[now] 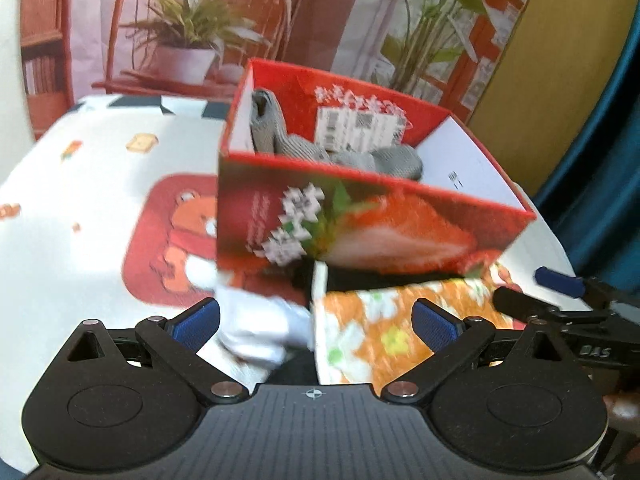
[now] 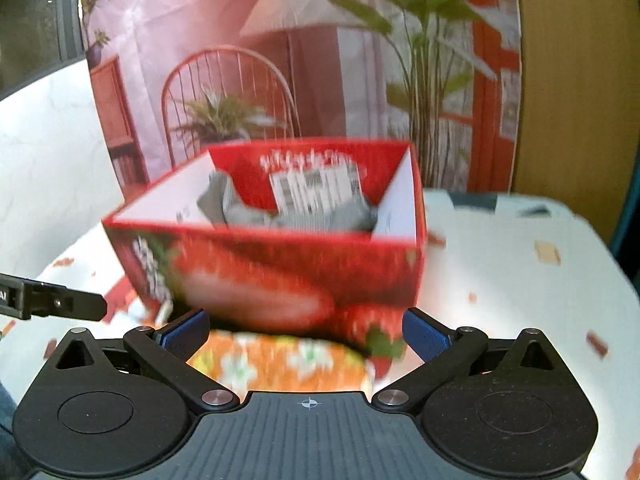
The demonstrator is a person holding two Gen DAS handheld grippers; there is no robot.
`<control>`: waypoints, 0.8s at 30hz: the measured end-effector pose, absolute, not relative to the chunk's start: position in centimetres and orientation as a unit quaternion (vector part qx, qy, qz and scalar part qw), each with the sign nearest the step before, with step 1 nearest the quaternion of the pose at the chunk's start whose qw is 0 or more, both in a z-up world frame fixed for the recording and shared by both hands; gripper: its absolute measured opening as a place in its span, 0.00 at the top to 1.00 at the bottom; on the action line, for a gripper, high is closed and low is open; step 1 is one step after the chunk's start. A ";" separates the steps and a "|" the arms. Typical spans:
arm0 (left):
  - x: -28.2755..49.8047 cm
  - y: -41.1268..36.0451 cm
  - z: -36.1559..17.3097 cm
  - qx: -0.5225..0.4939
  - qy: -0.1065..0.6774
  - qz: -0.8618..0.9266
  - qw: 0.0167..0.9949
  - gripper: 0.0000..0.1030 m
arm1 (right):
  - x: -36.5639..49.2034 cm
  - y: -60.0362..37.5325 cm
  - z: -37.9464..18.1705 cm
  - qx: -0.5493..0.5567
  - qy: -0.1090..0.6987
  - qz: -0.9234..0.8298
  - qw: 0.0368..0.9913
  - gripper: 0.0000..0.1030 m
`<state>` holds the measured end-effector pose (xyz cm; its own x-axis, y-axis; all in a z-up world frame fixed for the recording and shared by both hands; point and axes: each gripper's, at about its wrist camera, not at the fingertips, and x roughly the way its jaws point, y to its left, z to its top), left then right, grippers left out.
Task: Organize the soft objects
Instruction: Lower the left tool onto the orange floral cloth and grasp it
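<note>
1. Left gripper (image 1: pixel 316 322): blue pads spread wide, nothing clamped. Between them lie a white soft cloth item (image 1: pixel 260 332) on the left and the orange floral folded cloth (image 1: pixel 384 336) on the right; both blurred, contact with the pads cannot be confirmed.
2. Right gripper (image 2: pixel 306 330): jaws likewise spread, holding nothing. The same orange floral cloth (image 2: pixel 280 360) sits directly ahead between the fingers, long axis running across the gripper, left to right.
3. Judgement: both grippers are close to the floral cloth; in the right wrist view it is centred, in the left view offset to the right, so the right looks better lined up for a pinch.
4. Just beyond the cloth, touching or nearly so, stands the red strawberry-printed cardboard box (image 2: pixel 280 276), open-topped, near the middle of the white patterned tabletop (image 2: pixel 500 280).
5. Inside the box: grey knitted socks (image 1: pixel 304 146) slumped against the far wall, beside a white barcode label (image 1: pixel 356 128).
6. The next transfer would go forward and up over the near box wall.
</note>
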<state>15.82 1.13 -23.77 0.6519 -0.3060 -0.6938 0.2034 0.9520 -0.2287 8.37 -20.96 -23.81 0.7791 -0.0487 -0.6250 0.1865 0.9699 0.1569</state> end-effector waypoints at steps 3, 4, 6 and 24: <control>15.3 0.5 -24.8 -0.063 0.403 -0.156 0.899 0.06 | 7.7 -20.5 -25.0 0.106 0.340 -0.061 0.932 0.04; 15.3 0.3 -25.1 -0.064 0.408 -0.160 0.896 0.12 | 7.6 -20.3 -25.3 0.104 0.344 -0.061 0.931 0.05; 15.3 0.3 -25.6 -0.072 0.415 -0.166 0.891 0.18 | 7.6 -19.9 -25.8 0.101 0.349 -0.059 0.930 0.06; 15.8 0.6 -28.2 -0.127 0.450 -0.187 0.864 0.49 | 8.3 -19.1 -27.9 0.108 0.390 -0.039 0.914 0.07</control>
<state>15.84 0.65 -28.22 0.5261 -0.4368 -0.7297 0.2091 0.8981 -0.3869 8.26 -19.06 -27.86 0.6925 0.0126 -0.7213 0.1556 0.9737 0.1663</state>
